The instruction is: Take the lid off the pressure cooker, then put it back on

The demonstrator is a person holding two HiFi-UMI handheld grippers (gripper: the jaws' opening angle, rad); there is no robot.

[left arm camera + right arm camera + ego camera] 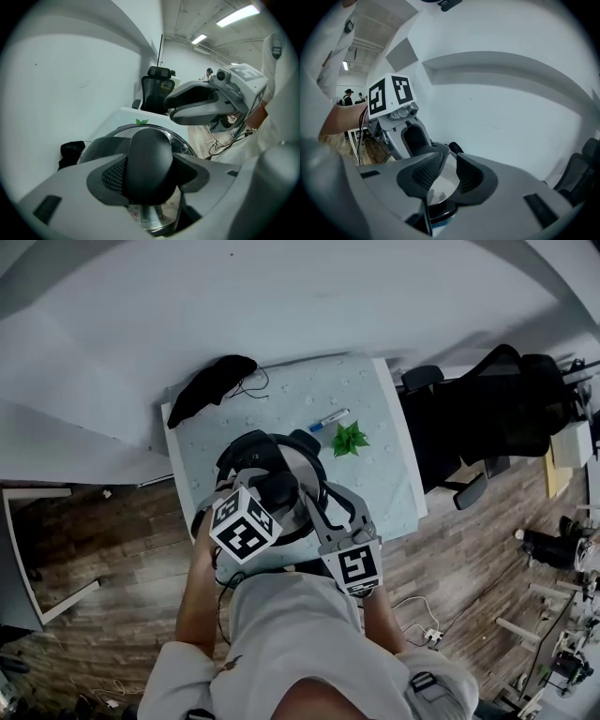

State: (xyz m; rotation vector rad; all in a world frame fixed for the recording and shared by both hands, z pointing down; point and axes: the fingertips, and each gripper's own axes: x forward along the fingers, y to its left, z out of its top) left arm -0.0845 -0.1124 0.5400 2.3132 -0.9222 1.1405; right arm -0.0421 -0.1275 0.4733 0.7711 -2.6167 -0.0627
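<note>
Steel and black plastic make up the pressure cooker (246,448), which stands at the 6 o'clock edge of the table (398,479), just in front of the person. Its lid (305,463) is a shallow polished dome with a mirror finish, and it appears to sit on the pot. A smooth, rounded black knob (150,161) rises from its middle.

The left gripper (272,491) comes down steeply onto that knob. In the left gripper view its two ribbed dark pads press the knob from either side, so the jaws are clamped on it at a middling width. The right gripper (449,164) reaches in nearly level from 4 o'clock of the cooker. Its textured pads stand close together with a slim gap between them, and the bright lid surface shows through that gap. Nothing is visibly pinched there. Both tools have matte grey moulded shells, and each carries a cube with black and white square markers.

The table wears a pale mint cover dotted with small raised bumps. A limp black cloth (211,385) lies at 10 o'clock of the cooker. A slim marker (329,419) with a blue end lies at 1 o'clock, and a green sprig of leaves (349,439) is just beside it. Black mesh office chairs (487,409) stand at 3 o'clock on the dark wood-plank floor (112,549).
</note>
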